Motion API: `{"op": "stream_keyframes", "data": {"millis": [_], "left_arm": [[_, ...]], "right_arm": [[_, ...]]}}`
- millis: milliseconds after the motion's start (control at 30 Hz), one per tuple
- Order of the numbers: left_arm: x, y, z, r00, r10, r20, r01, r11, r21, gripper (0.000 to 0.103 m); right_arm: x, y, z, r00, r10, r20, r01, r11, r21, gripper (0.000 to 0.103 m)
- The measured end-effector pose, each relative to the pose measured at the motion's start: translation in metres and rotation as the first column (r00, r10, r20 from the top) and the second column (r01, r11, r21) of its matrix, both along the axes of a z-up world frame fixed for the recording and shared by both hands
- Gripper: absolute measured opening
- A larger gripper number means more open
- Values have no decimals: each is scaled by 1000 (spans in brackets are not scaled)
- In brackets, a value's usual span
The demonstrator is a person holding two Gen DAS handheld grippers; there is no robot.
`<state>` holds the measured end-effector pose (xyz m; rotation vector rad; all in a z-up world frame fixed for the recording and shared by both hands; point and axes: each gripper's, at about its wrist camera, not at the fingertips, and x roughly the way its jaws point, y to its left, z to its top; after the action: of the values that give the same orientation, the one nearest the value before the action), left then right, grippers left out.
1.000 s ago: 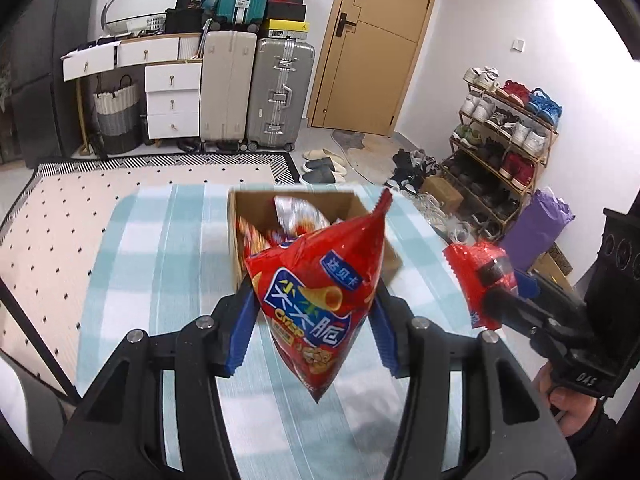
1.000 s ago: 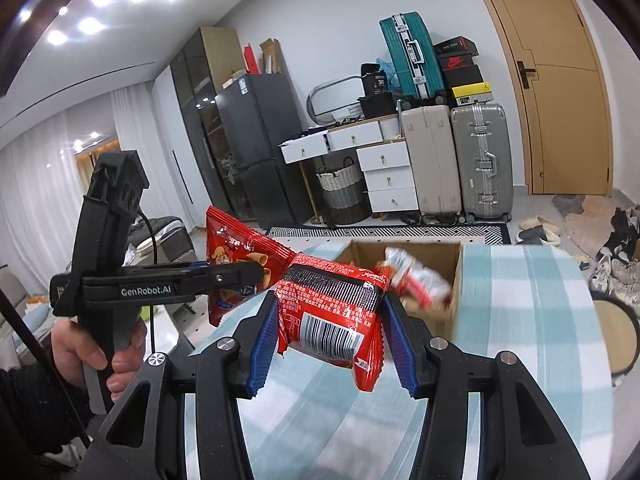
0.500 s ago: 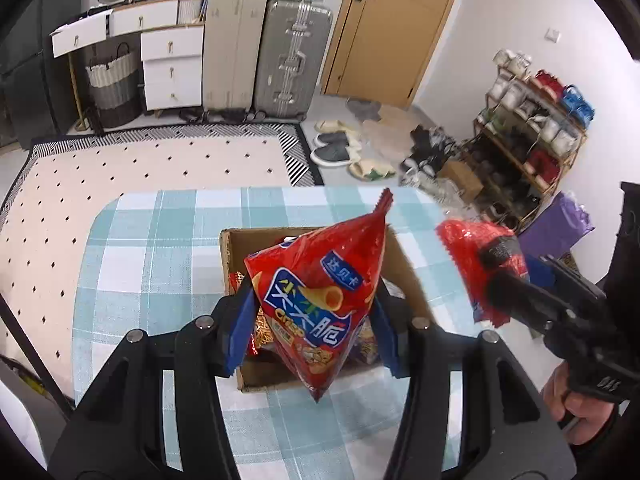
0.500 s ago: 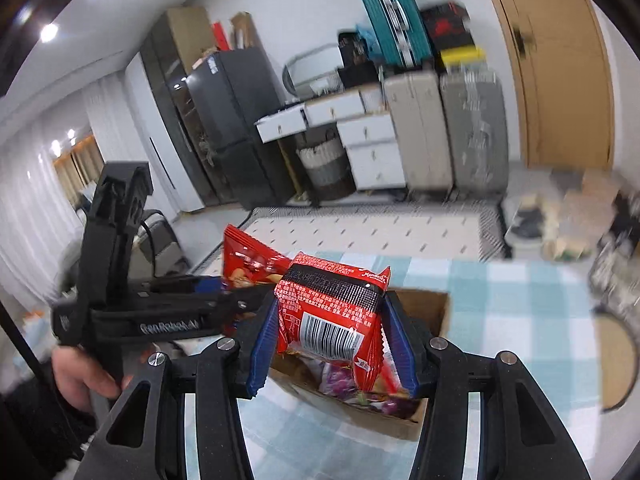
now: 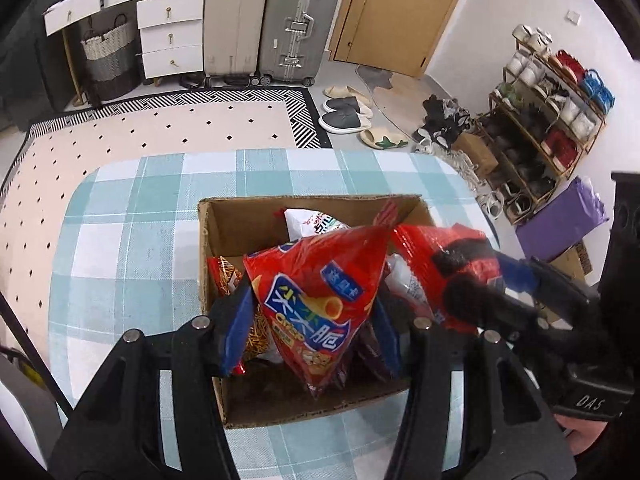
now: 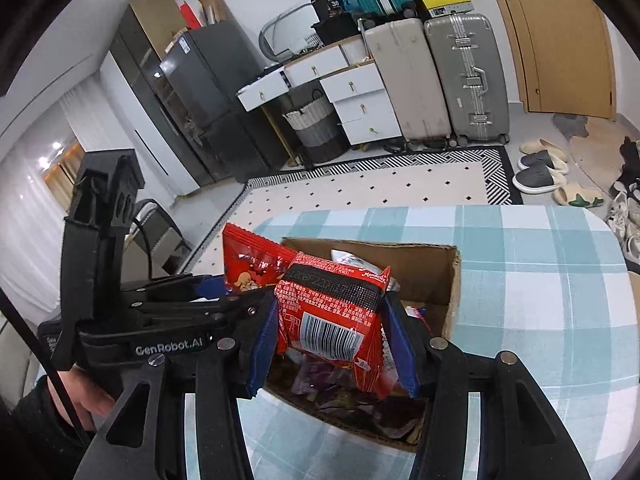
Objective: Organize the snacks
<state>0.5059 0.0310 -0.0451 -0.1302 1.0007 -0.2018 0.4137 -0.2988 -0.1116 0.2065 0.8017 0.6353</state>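
Observation:
My left gripper (image 5: 312,330) is shut on a red crisp bag (image 5: 320,292) with a blue label and holds it over the open cardboard box (image 5: 240,224). My right gripper (image 6: 332,344) is shut on a red snack packet (image 6: 332,320) with a barcode, also over the box (image 6: 448,276). Each gripper shows in the other view: the right one (image 5: 468,276) with its packet at the box's right side, the left one (image 6: 216,284) with its bag (image 6: 248,260) at the left. Several snack packs lie in the box.
The box stands on a table with a teal checked cloth (image 5: 128,240). Beyond the table are a dotted rug (image 5: 160,136), suitcases (image 5: 296,20), white drawers (image 5: 168,36), a shoe rack (image 5: 552,112) and slippers on the floor.
Both grippers have moved forward and down with their packets, from short of the box to right over its opening. Both stay shut.

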Motion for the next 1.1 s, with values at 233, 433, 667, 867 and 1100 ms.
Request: {"op": "stream_keyframes", "data": {"millis": [233, 433, 667, 867, 1100], "left_arm": [[1, -5, -13, 1000, -7, -8, 7, 999, 34, 53], [-10, -4, -5, 1000, 10, 2, -10, 999, 52, 77], [-28, 6, 10, 1000, 13, 9, -14, 999, 51, 80], [-53, 7, 33, 998, 6, 58, -11, 997, 81, 82], [-79, 4, 60, 995, -4, 99, -5, 996, 93, 82]], "right_arm": [[8, 4, -9, 1000, -13, 6, 13, 999, -48, 51], [5, 6, -9, 1000, -12, 27, 14, 998, -64, 57], [-6, 4, 6, 998, -7, 62, 10, 999, -48, 69], [-22, -3, 20, 997, -20, 79, 22, 1000, -18, 73], [-43, -12, 39, 993, -30, 112, 32, 999, -9, 73]]}}
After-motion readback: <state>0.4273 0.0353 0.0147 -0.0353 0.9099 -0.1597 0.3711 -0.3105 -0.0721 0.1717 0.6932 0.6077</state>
